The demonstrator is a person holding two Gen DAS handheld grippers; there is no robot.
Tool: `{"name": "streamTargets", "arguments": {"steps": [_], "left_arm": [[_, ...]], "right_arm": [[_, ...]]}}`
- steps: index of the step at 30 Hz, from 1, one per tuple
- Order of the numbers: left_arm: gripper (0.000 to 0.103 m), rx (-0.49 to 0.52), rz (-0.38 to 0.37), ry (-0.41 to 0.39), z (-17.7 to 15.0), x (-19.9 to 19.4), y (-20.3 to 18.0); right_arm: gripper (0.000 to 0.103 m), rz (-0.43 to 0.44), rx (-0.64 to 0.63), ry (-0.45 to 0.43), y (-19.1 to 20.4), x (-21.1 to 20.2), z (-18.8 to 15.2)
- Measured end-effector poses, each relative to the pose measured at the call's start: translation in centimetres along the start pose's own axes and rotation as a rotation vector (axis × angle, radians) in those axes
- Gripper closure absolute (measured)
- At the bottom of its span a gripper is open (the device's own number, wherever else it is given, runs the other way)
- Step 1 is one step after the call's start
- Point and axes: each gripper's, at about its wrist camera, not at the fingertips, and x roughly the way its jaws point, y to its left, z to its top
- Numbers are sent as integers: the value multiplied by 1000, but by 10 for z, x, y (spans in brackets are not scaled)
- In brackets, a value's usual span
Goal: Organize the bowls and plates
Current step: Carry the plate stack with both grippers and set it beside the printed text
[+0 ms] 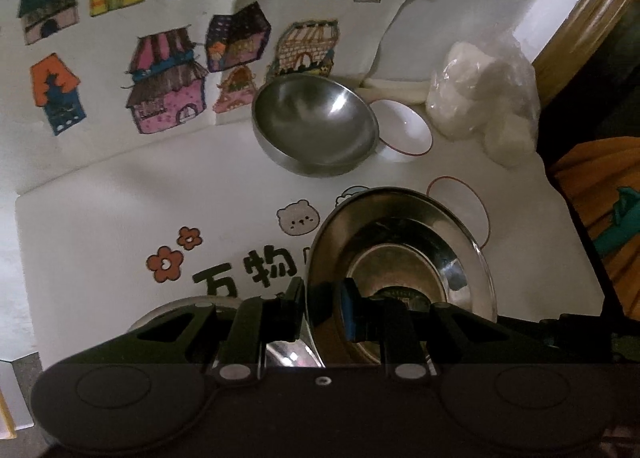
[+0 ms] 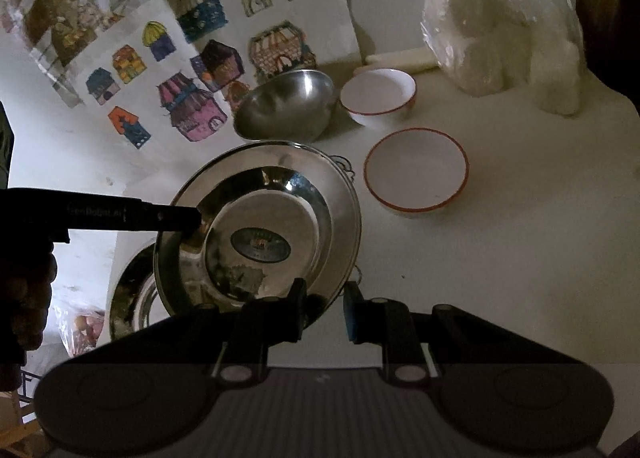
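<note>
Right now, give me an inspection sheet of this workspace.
Surface: white table, printed stickers on it.
Job's things: steel plate held tilted above a second steel plate; steel bowl; two white red-rimmed bowls.
Clutter: plastic bag of white lumps; house drawings.
Grippers: left gripper shut on the steel plate's rim; right gripper open, holding nothing.
Cables: nothing seen.
Surroundings: orange cloth beside the table.

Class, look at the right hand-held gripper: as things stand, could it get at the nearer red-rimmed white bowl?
Probably yes. The right hand-held gripper is open and holds nothing, and the nearer red-rimmed white bowl sits ahead, to its right, on bare table. The steel plate held by the left hand-held gripper lies off to the side.
</note>
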Motion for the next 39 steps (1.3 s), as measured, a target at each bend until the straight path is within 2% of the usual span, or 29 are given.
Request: {"name": "streamTargets", "arguments": {"steps": [11,24,39], "left_arm": [[82,-82,47,-50,-23,-41,37],[82,-202,112,-49,-64,-61,77],[82,-186,167,-4,-84,-53,86]], "right_arm": [[80,44,-86,-14,46,-3,-1],[81,102,-199,60,93,17,-3],[81,90,-235,133,109,32,-14]]}}
